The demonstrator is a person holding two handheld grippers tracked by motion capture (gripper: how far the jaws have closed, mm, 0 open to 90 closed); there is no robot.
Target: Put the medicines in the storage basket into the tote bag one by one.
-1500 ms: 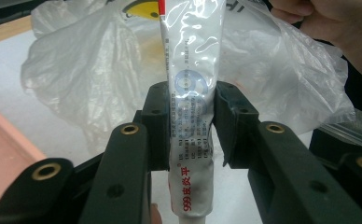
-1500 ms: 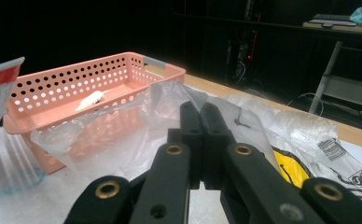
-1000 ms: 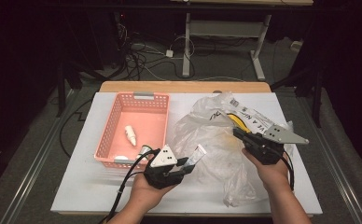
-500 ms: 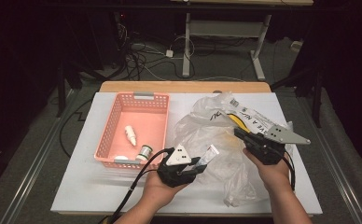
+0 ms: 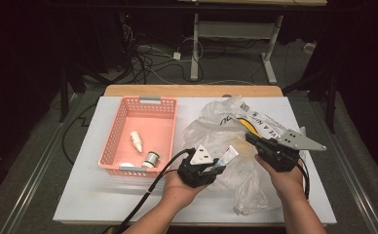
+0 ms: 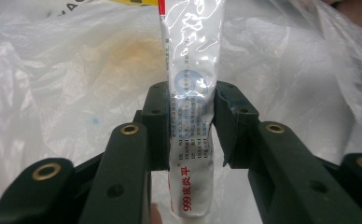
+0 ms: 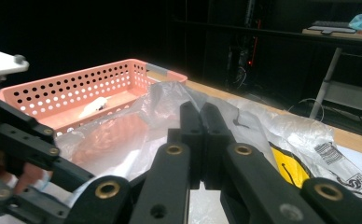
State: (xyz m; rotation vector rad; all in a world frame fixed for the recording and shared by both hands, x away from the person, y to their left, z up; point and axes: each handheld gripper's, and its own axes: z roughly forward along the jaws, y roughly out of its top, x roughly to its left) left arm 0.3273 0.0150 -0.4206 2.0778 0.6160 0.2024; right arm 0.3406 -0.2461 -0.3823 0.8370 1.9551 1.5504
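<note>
Two small things already lie in the pink basket point(image 5: 139, 127) at the left of the white table point(image 5: 80, 204) — a white dropper bottle point(image 5: 136, 140) and a small round tin point(image 5: 151, 158) nearer the front wall. It looks as if things are being taken out of the bag and put in there.

Just to the right of the basket, the left gripper point(image 5: 215, 165) is seen with its jaws partly closed on a silver tube point(image 5: 229, 153). In the left gripper view the tube point(image 6: 191, 112) stands upright between the two black jaws, and both pads press its sides. It is held over the crumpled plastic bag point(image 5: 216, 131), near the bag's left edge.

Farther right, the right gripper point(image 5: 252, 138) is seen with its jaws shut tight on a fold of the bag. In the right gripper view, the thin plastic point(image 7: 170, 100) is pinched where the two jaws meet.

To do this step well, the tube should be kept firmly squeezed — it is smooth and could slip. It should be carried left over the basket's near wall and lowered into a bare spot, away from the bottle and the tin. The bag is best kept pinned by the right gripper, so it is not dragged along.
</note>
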